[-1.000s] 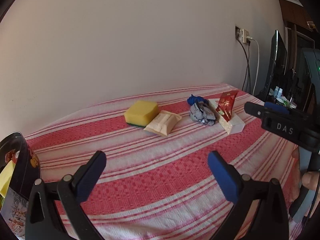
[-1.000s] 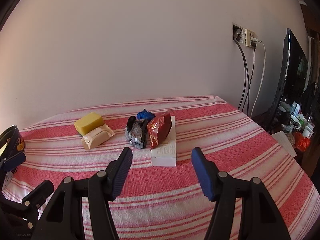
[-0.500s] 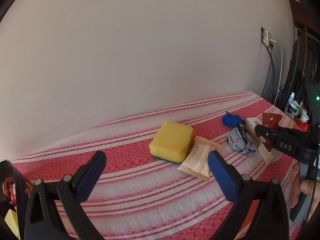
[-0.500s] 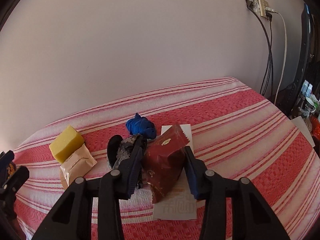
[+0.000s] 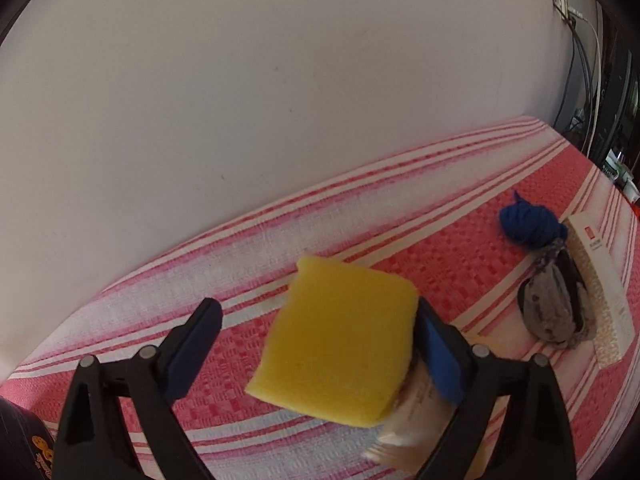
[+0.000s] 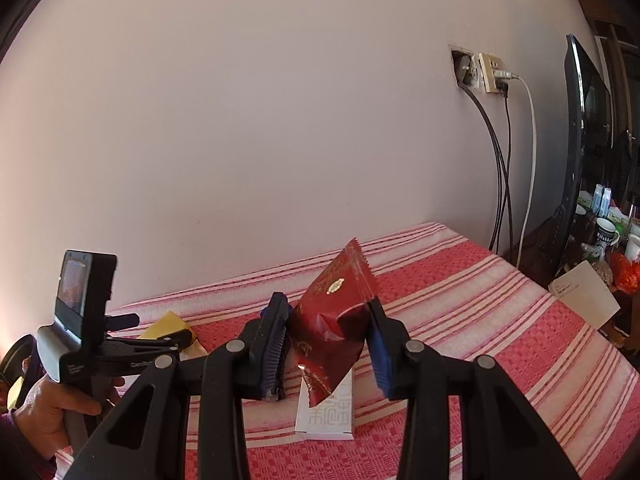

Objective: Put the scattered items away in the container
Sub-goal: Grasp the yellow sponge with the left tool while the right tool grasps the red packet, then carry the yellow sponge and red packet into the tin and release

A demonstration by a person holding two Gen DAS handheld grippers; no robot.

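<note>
Right gripper [image 6: 328,344] jaws just closing, pinching red packet [image 6: 332,328] off white box [image 6: 328,412] mid-bench for the container – not in view. Left gripper [image 5: 316,356] jaws closing but still wide, astride sponge [image 5: 340,344] near wall edge – left pad clear, not yet gripped.

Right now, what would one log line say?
left gripper: closing around yellow sponge | right gripper: holding red packet

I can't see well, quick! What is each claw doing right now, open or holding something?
Left claw: open around the yellow sponge, jaws just closing in, not gripping yet.
Right claw: shut on the red snack packet, lifted off the white box.
</note>
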